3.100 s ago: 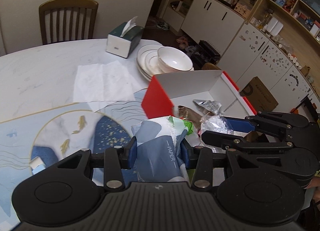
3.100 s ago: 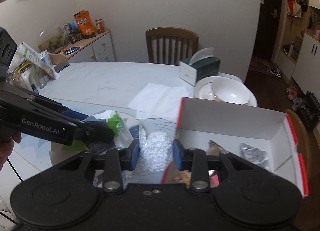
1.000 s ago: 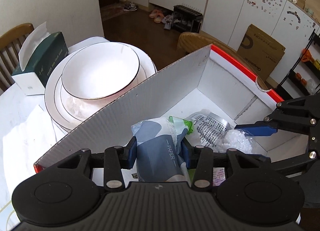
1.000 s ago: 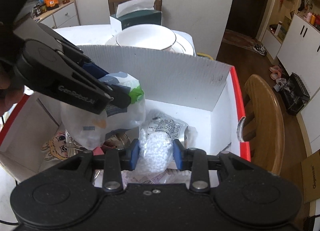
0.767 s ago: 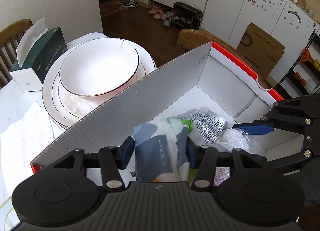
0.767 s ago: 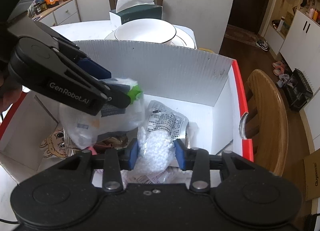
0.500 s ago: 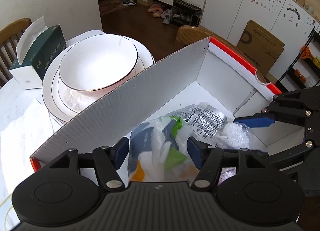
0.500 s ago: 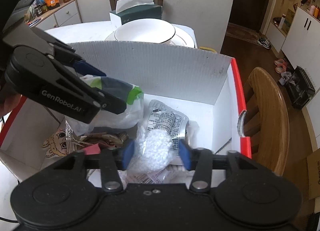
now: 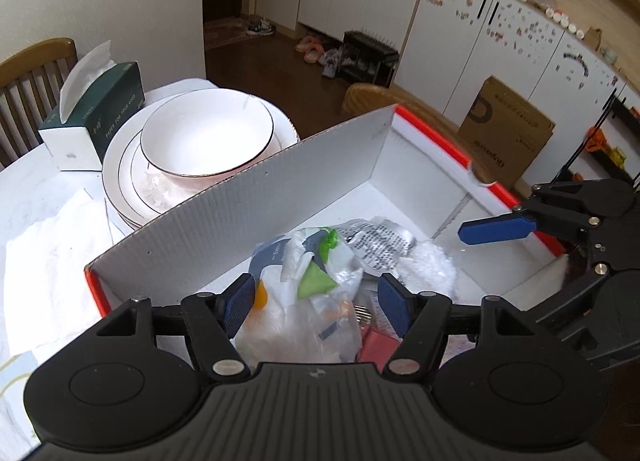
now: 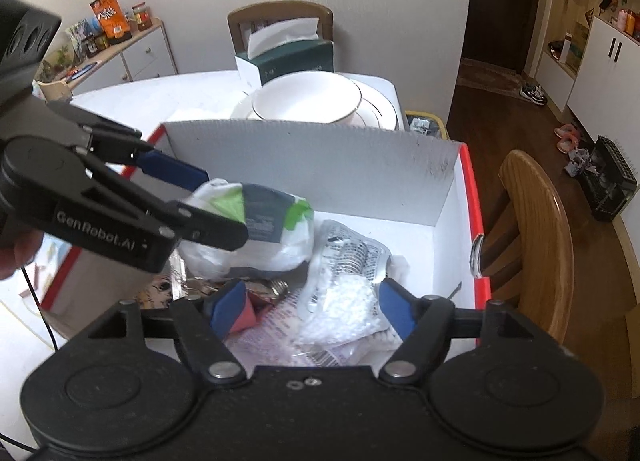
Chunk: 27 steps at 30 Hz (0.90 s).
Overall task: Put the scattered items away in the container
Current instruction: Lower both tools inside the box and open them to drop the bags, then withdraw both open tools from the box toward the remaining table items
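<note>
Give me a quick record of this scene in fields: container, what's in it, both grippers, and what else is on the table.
container: red and white box, open top
contents: paper pack, bag of white pellets, printed foil packet
left gripper: open, above the paper pack
right gripper: open, over the pellet bag
table: stacked plates with bowl, tissue box, paper napkins
</note>
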### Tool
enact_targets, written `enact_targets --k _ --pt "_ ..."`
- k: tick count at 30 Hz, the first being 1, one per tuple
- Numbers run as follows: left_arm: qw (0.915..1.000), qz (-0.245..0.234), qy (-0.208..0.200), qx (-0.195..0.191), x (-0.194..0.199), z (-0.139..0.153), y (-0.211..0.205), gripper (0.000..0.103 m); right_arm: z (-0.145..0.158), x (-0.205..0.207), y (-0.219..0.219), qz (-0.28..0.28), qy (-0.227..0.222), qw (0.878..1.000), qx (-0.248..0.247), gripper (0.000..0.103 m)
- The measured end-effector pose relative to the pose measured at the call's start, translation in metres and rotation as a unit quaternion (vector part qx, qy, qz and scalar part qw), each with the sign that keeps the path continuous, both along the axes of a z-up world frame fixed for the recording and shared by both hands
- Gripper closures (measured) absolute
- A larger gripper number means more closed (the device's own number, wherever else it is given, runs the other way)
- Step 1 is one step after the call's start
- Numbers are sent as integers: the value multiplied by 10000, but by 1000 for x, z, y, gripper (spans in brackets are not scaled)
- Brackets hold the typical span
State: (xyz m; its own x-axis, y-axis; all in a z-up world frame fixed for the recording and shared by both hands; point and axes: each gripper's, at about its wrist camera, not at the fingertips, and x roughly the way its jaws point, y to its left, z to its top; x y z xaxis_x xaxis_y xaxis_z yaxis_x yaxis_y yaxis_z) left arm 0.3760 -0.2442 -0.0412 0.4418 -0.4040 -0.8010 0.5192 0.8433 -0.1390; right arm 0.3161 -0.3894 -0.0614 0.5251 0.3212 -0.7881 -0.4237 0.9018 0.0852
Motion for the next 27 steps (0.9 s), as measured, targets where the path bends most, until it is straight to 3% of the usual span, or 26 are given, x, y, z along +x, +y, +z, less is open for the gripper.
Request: enact_targets --k 18,27 --pt "9959 351 -403 -724 -64 37 62 24 36 -42 19 -336 -434 9979 341 11" --pt "9937 575 -488 -831 -97 41 106 17 43 -70 51 -797 -550 9948 326 5"
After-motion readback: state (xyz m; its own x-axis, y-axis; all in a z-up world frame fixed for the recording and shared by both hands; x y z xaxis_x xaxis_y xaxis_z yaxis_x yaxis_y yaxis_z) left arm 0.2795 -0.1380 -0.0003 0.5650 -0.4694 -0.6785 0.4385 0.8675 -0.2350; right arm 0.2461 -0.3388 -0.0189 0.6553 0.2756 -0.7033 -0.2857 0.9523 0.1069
